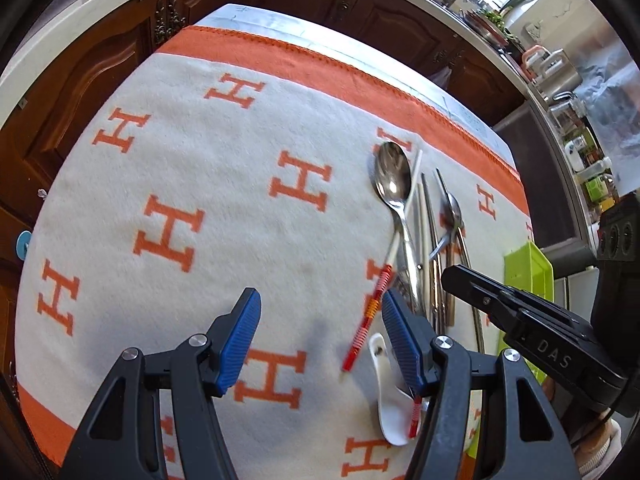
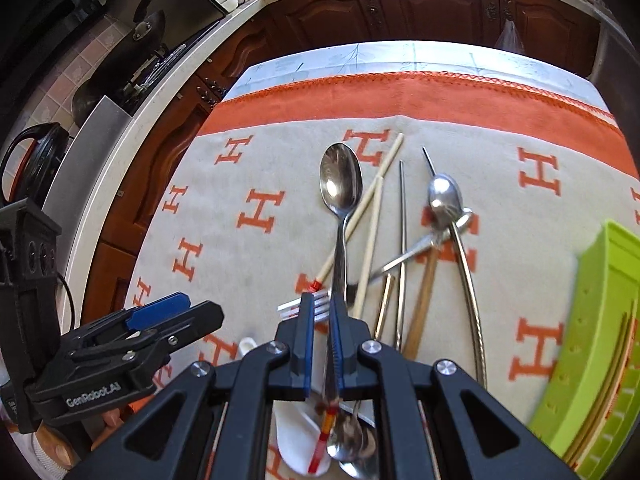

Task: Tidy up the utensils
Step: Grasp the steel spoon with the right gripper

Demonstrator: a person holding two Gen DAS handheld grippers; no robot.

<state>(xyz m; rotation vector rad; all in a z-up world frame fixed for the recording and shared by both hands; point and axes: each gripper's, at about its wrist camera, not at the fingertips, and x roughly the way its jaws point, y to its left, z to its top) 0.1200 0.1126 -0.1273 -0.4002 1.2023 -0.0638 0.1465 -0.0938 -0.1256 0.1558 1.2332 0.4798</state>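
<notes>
the right hand-held gripper (image 2: 320, 312) is nearly shut, and a fork (image 2: 306, 307) sits in its pinch, prongs poking out to the left. i think it holds the fork so it can carry it to the green tray (image 2: 592, 320) at the right side of the table. the fork is shiny and silver, a bit blurry. the left hand-held gripper (image 1: 320, 320) is about half open and holds nothing, ready for its own pick. just past it lies a red striped chopstick (image 1: 368, 312) and a white spoon (image 1: 388, 396). further out, the big spoon (image 1: 392, 178), more chopsticks and a ladle (image 1: 452, 208) lie mixed in a pile on the blanket (image 1: 200, 160) with orange letters.
</notes>
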